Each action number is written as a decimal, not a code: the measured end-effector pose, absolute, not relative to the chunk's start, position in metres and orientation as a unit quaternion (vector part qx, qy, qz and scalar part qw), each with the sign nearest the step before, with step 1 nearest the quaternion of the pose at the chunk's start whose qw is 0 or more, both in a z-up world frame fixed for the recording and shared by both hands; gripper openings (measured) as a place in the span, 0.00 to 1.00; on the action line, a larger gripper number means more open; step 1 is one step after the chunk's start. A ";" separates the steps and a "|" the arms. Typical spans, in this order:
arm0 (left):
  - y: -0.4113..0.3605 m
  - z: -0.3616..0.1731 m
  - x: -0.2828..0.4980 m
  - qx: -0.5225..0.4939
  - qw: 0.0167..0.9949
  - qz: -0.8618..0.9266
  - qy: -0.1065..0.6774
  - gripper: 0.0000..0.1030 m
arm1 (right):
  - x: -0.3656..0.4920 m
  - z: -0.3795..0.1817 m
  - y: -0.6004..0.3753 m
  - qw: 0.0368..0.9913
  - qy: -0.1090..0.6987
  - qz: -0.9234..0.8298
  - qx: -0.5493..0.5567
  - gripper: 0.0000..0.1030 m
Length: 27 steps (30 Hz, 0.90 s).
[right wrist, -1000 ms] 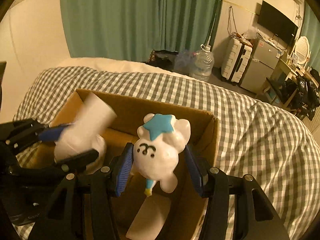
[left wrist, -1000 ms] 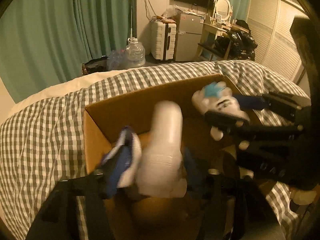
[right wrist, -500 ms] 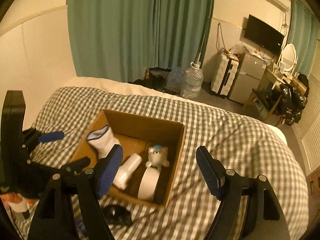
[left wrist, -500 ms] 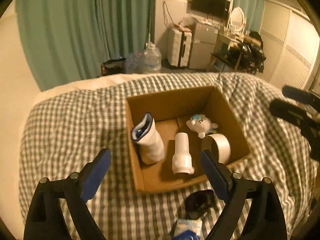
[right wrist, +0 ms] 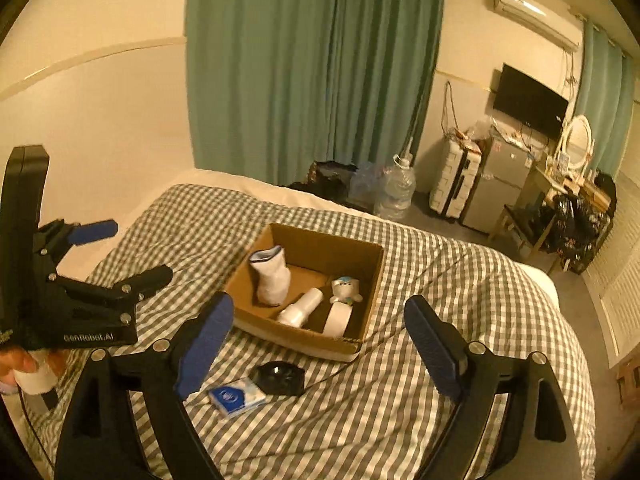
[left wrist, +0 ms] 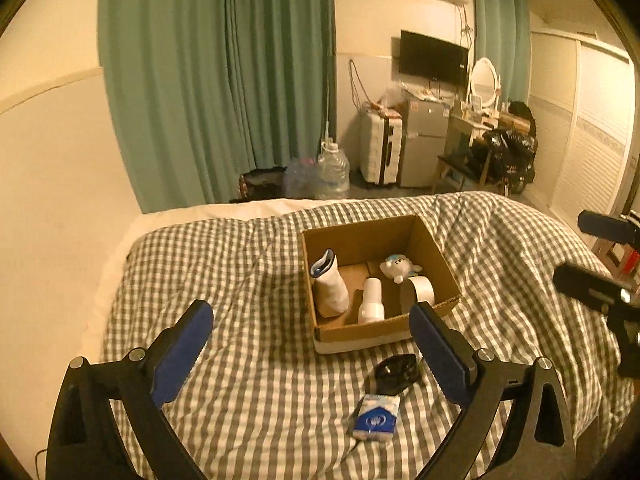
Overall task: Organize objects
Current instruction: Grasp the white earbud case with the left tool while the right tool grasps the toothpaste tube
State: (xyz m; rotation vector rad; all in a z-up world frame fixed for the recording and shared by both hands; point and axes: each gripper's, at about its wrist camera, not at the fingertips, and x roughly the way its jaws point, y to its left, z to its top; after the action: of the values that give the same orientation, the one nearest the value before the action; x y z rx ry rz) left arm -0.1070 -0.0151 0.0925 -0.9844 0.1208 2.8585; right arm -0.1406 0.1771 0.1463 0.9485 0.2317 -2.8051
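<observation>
Dim, warm amber indoor light; strong fisheye bending, dark vignetted corners.

Long teal pleated curtains [left wrist: 216, 92] hung against cream walls (warm, dim light); a black flat television [left wrist: 434, 58] sat above a small grey fridge [left wrist: 424, 142], beside a white hard-shell suitcase [left wrist: 380, 148].

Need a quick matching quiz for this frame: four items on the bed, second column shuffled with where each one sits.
Items
1. white plush toy with blue star
2. white cylindrical bottle
3. blue-and-white tissue pack
4. white sock with blue cuff

Places
A. on the checked blanket, outside the cardboard box
B. upright at the box's left end
C. lying on the box floor, mid-box
D. in the box, by the white tape roll

Pairs: 1-D, 2-C, 3-A, 4-B
</observation>
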 end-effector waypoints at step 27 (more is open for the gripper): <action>-0.034 -0.029 0.003 -0.408 0.016 0.912 0.051 1.00 | -0.051 -0.018 0.107 0.165 0.146 -0.869 0.444 0.85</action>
State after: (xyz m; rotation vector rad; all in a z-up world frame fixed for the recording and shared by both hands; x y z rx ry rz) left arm 0.0031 -0.0342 -0.0287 -1.2683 0.1590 2.8357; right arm -0.0510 0.1069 -0.0184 1.2646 0.4160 -2.4755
